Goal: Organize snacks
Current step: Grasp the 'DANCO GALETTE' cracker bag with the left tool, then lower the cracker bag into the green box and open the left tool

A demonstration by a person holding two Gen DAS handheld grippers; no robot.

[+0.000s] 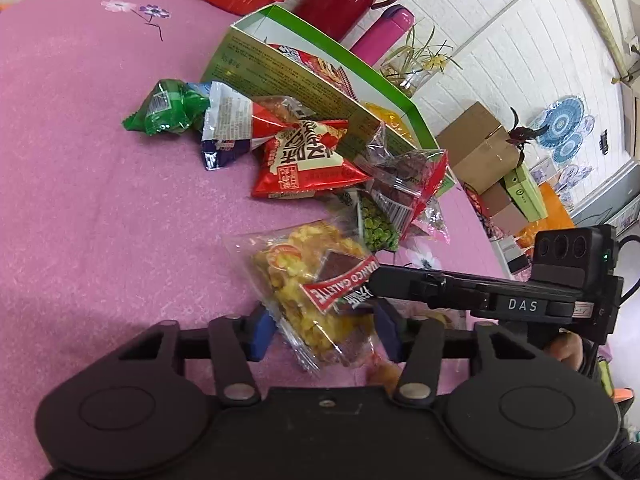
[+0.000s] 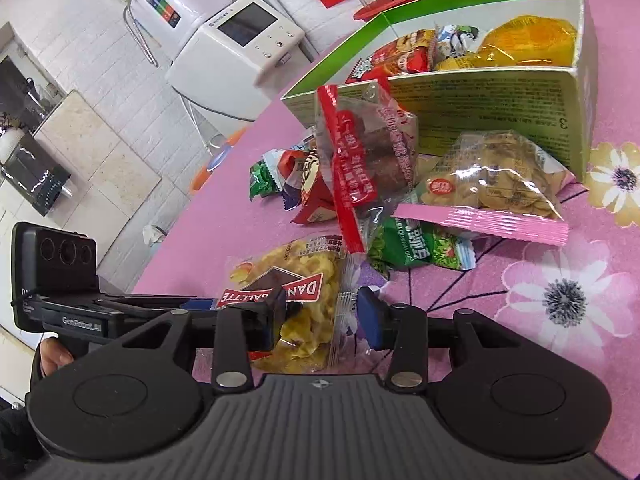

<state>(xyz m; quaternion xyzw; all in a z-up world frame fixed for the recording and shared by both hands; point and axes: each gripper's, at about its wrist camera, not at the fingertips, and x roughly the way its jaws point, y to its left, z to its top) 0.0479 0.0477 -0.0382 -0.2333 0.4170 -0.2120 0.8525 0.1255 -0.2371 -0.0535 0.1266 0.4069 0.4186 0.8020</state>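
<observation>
Although both tools crowd it, the clear crinkly packet of yellow corn-like crisps with a red "GALETTE" label point(image 1: 316, 292) point(image 2: 298, 300) lies on the pink flower-printed cloth surface point(image 1: 100, 184) point(image 2: 560, 300), nearest of the loose snacks. The left hand-held gripper point(image 1: 322, 330) has its blue pads apart on either side of the packet's near end, not visibly pressing it. The right hand-held gripper point(image 2: 322, 312) also straddles the packet with jaws apart, one pad over the label, the other at the sealed edge.

Just beyond sits a heap: a clear red-striped bag of dark sweets point(image 1: 404, 184) point(image 2: 372, 152), a green pea packet point(image 1: 376, 228) point(image 2: 416, 252) and a red printed snack packet point(image 1: 308, 160). Behind them stands the open green cardboard box point(image 1: 304, 80) point(image 2: 480, 112), already holding several packets.

The likely trouble is two tools closing on one slippery film: it may tear, slide out, or get tugged both ways. Lifting toward the box could also drag the heap.
</observation>
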